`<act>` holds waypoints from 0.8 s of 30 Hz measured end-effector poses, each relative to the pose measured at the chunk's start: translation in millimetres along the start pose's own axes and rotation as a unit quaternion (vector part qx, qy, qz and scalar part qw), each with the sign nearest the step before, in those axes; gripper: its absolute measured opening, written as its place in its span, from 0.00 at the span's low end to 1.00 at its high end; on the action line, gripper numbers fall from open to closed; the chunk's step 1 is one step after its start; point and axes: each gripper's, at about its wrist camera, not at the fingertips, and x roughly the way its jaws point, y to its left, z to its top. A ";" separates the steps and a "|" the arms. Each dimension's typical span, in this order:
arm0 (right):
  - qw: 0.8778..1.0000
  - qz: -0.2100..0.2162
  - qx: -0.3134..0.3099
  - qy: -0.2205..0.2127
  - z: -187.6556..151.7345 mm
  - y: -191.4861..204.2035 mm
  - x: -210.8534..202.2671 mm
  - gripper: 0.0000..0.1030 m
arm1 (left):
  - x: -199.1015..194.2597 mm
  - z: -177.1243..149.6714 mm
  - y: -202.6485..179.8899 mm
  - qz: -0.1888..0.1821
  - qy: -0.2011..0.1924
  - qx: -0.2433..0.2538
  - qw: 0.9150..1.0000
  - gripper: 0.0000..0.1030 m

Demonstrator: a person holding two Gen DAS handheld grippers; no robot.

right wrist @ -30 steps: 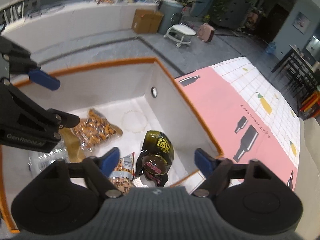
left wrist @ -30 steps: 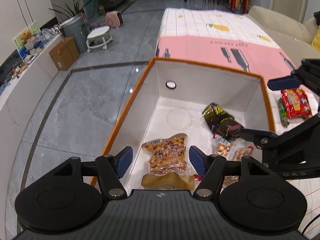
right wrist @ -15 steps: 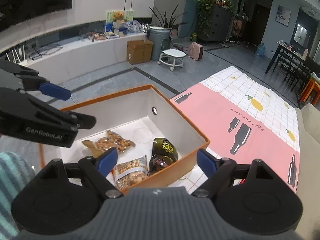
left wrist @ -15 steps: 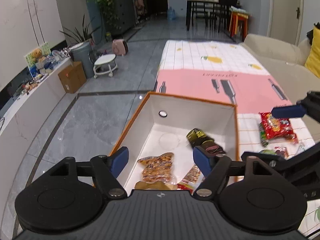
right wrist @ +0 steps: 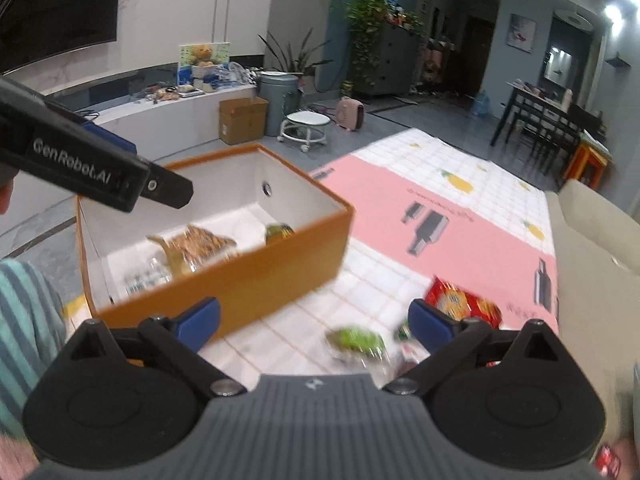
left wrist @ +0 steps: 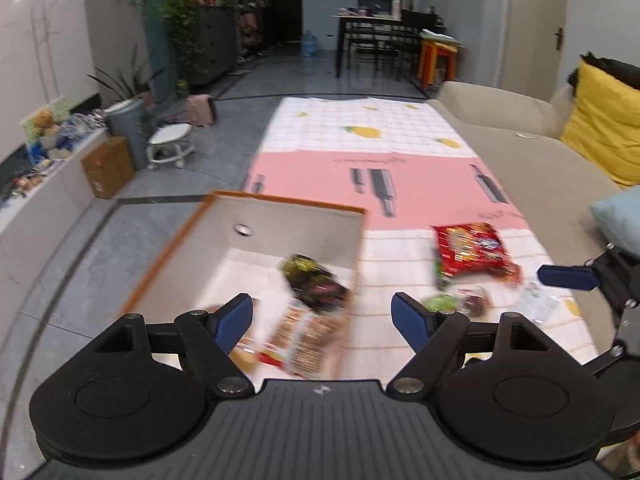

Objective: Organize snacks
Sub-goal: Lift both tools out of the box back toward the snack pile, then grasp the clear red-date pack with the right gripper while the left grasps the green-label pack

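Snacks: three crinkly packets, blurred, lie in the rectangular orange box with white walls; a glossy red bag and a green pack lie outside on the checked cloth. Left gripper, lettered "GenRobot.AI", and right gripper: jaws opening wide, empty.

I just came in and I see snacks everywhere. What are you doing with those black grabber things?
A person is tidying snacks into an orange box using two hand-held grippers. Some packets already lie inside it, like a bag of nuts and a dark packet. A red snack bag and a small green packet are out on the tablecloth. Right now the left gripper and the right gripper hold nothing, and their jaws are opening.
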 end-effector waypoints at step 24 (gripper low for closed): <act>0.991 -0.081 0.082 0.060 -90.3 -68.0 48.0 0.76 | 96.0 -43.1 -105.8 -0.071 0.040 0.160 0.984 0.90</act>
